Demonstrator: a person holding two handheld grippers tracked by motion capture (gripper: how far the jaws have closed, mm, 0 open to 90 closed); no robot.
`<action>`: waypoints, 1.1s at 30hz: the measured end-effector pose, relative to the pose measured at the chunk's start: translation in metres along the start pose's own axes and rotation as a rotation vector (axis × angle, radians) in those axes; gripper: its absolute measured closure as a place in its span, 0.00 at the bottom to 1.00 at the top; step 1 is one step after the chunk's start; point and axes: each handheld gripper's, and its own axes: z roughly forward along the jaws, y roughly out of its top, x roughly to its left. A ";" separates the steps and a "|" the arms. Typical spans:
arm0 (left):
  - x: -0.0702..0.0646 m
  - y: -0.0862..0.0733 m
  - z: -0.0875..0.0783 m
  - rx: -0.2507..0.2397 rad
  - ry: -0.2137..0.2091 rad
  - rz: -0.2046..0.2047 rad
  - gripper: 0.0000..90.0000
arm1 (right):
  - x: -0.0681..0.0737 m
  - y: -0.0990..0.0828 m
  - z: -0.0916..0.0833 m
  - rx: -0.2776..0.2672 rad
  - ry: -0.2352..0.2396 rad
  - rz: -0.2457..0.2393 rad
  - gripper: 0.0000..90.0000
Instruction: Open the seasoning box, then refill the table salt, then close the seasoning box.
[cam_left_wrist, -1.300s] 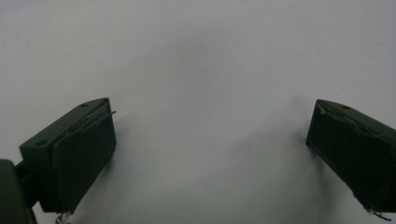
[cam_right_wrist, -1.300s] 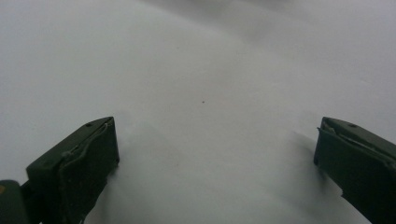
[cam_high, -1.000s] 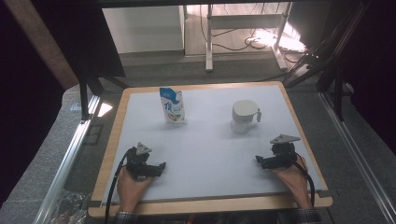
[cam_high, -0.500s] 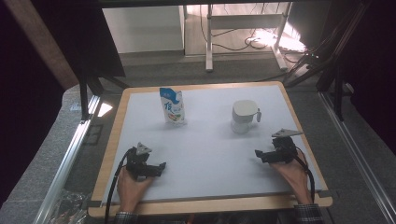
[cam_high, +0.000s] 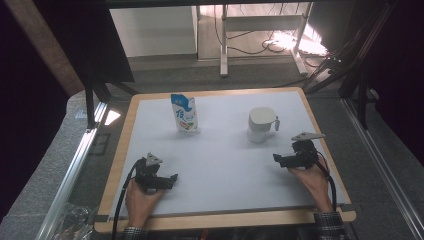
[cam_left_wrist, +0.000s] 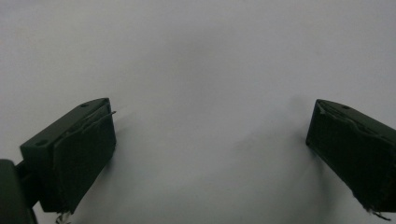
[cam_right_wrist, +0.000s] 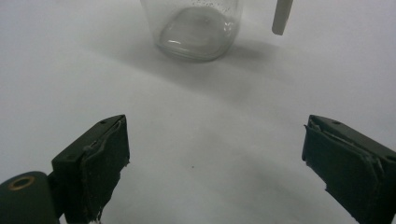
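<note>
A blue-and-white pouch (cam_high: 184, 114) stands upright at the back left of the white board (cam_high: 225, 200). At the back right stands a clear jug (cam_high: 261, 125) with a white lid and a side handle. My right gripper (cam_high: 276, 159) is open a short way in front and to the right of the jug, pointing left. In the right gripper view the jug's glass base (cam_right_wrist: 198, 28) and handle (cam_right_wrist: 281, 16) lie beyond the open right gripper (cam_right_wrist: 217, 163). My left gripper (cam_high: 172, 179) is open near the front left, over bare board. In the left gripper view the left gripper (cam_left_wrist: 210, 154) holds nothing.
The board has a wooden rim (cam_high: 120, 165) and rests on a grey bench with metal rails (cam_high: 75, 165) at both sides. Behind the table are a desk frame (cam_high: 225, 45) and cables on the floor. White surface stretches between the grippers.
My right gripper has moved away from the person, toward the jug. The left gripper, the pouch and the jug have stayed put.
</note>
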 end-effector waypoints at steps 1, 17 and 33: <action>0.000 0.000 0.000 0.000 0.000 -0.001 0.01 | 0.000 0.000 0.000 0.000 0.000 0.000 0.09; 0.000 0.000 0.000 0.000 0.000 -0.001 0.01 | -0.013 0.013 0.005 -0.033 -0.007 0.003 0.15; 0.000 0.000 0.000 -0.001 0.000 0.000 0.01 | -0.016 0.028 0.011 -0.038 -0.022 -0.006 0.22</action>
